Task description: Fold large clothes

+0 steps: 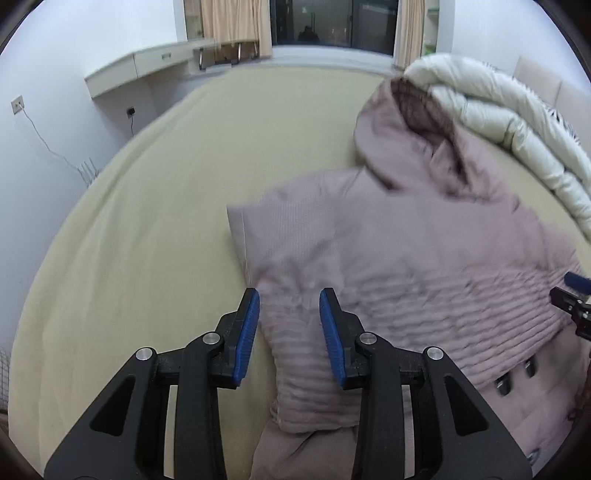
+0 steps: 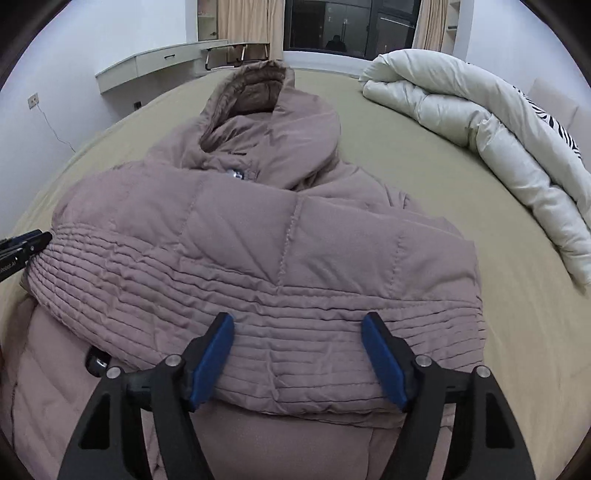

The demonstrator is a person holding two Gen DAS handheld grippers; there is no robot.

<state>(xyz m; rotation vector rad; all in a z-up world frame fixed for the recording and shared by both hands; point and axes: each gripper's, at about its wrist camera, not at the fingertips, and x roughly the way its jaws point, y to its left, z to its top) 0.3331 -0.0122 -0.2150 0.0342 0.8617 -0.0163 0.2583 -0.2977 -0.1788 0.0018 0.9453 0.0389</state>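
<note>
Left wrist view: left tool spread wide over the folded sleeve edge of the mauve puffer coat on the bed; right tool gapes wide above its ribbed hem, duvet piled far right.

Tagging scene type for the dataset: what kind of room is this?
Most likely a bedroom. The mauve hooded puffer coat lies on a wide bed with a beige sheet, a rolled cream duvet sits at its right edge, and a curtained dark window is beyond.
</note>
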